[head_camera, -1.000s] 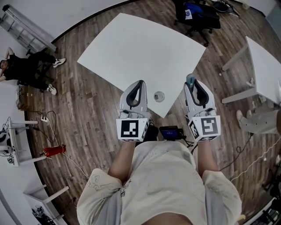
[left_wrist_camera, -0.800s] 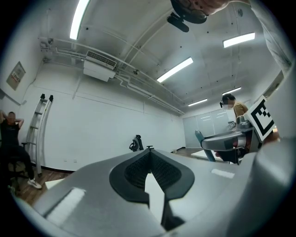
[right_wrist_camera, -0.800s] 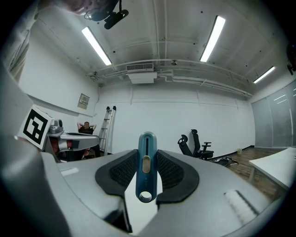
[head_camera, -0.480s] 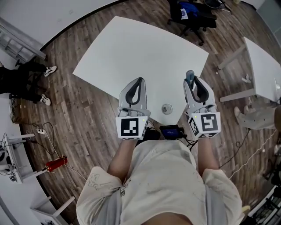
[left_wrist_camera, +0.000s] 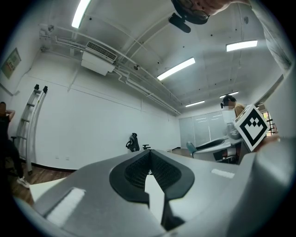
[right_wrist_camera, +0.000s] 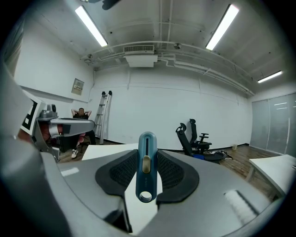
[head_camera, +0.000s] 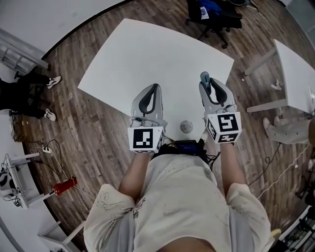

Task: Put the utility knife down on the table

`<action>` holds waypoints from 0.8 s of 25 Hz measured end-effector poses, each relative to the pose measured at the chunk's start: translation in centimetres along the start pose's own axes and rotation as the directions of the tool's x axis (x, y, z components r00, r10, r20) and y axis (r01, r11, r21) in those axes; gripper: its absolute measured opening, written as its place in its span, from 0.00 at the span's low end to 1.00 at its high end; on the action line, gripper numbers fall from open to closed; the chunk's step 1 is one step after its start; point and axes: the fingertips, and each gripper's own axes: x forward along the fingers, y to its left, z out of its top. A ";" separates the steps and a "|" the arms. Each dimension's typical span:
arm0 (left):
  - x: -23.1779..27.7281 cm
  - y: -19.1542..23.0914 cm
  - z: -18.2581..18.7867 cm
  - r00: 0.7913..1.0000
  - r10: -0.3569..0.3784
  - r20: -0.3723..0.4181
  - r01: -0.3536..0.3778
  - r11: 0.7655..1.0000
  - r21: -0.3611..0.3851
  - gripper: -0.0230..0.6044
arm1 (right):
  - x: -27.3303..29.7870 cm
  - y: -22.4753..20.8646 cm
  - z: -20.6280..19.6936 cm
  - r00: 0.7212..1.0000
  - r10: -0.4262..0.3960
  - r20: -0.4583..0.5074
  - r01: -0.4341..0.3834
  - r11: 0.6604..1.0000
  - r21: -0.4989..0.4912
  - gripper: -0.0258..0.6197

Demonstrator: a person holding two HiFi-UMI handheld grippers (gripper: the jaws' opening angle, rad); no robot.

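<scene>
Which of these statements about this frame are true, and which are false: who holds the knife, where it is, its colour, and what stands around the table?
1. The right gripper is clamped on the utility knife. True.
2. The left gripper carries a tool as well. False: its jaws are together with nothing between them.
3. The knife lies flat on the white table. False: it is clamped between the right gripper's pads and not yet set down.
4. An office chair stands beyond the table's far edge. True.
5. The knife's body is red. False: it is blue, with a pale slider and a hole at the near end.
</scene>
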 end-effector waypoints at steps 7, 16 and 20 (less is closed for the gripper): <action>1.6 -2.1 -3.0 1.000 -0.006 -0.022 0.007 1.000 0.016 0.07 | 3.7 -2.1 -6.4 0.995 0.011 -0.104 -0.012 1.000 -0.015 0.25; 2.2 -0.6 -5.3 1.000 -0.002 -0.027 0.002 1.000 0.011 0.07 | 9.6 -2.3 -12.3 0.974 0.007 -0.225 -0.012 1.000 -0.020 0.25; 2.0 0.1 -5.5 1.000 0.002 -0.029 -0.002 1.000 0.004 0.07 | 11.2 -1.8 -14.1 0.963 0.004 -0.271 -0.008 1.000 -0.013 0.25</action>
